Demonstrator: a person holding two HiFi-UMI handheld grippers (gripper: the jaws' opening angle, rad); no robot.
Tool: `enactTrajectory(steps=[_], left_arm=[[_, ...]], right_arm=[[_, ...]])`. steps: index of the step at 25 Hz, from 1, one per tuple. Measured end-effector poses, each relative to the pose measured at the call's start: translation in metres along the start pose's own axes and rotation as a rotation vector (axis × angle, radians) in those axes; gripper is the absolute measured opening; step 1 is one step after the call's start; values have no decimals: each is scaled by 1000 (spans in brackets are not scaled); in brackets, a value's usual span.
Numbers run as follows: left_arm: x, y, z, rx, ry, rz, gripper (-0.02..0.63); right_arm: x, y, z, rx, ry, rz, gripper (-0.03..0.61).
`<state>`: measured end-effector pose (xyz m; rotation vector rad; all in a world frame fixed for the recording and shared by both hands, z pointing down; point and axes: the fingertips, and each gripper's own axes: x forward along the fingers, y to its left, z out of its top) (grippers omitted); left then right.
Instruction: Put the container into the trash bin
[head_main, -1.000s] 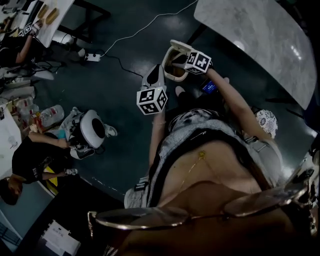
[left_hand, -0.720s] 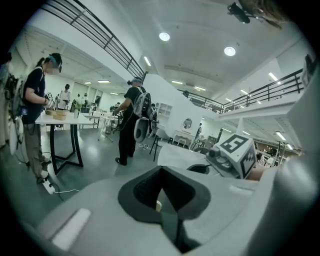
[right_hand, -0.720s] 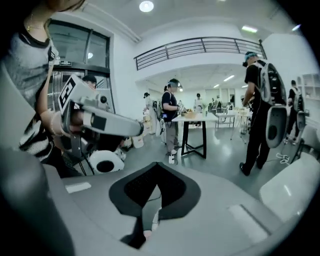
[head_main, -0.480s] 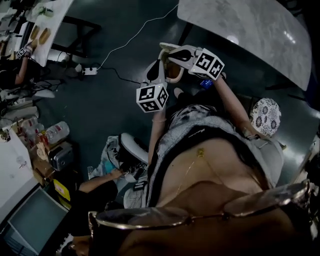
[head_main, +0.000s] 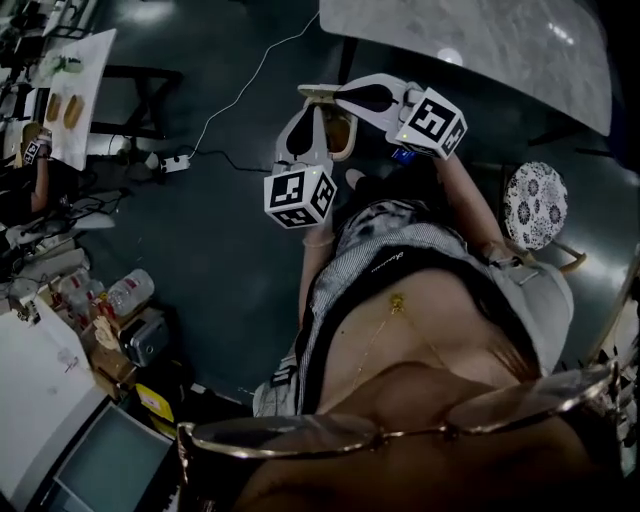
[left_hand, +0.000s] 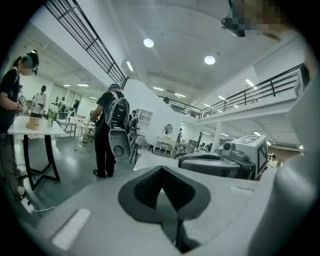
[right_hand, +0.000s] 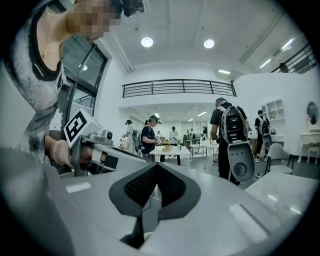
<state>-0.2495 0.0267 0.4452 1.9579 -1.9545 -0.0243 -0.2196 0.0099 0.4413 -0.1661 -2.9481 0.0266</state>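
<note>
We read both pairs of jaws as pressed together on nothing. The left gripper (left_hand: 162, 175) shows its dark pads (left_hand: 142, 187) meeting in a closed seam, and the right gripper (right_hand: 156, 172) looks the same.

In the head view a tan, pale-rimmed thing, which we take for the container (head_main: 340, 135), shows in the gap between the two gripper bodies. It is just right of the left one and just near of the right one's front end. We cannot tell whether it rests against either or lies lower down. Its long axis seems to run near to far, and both grippers look equally close to it.

No trash bin shows in any view, so we judge that finding it comes first.
</note>
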Motion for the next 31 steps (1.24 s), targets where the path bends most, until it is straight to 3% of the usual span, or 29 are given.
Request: enactTrajectory(steps=[11,31], left_arm=[[5,-17,5,19,-3,-41,0],[12,-19,0,33,14,-58,0]], right_arm=[[-19,-5,7,22,-25,-61,25],[-17,-7,-1,16,7,-55,25]])
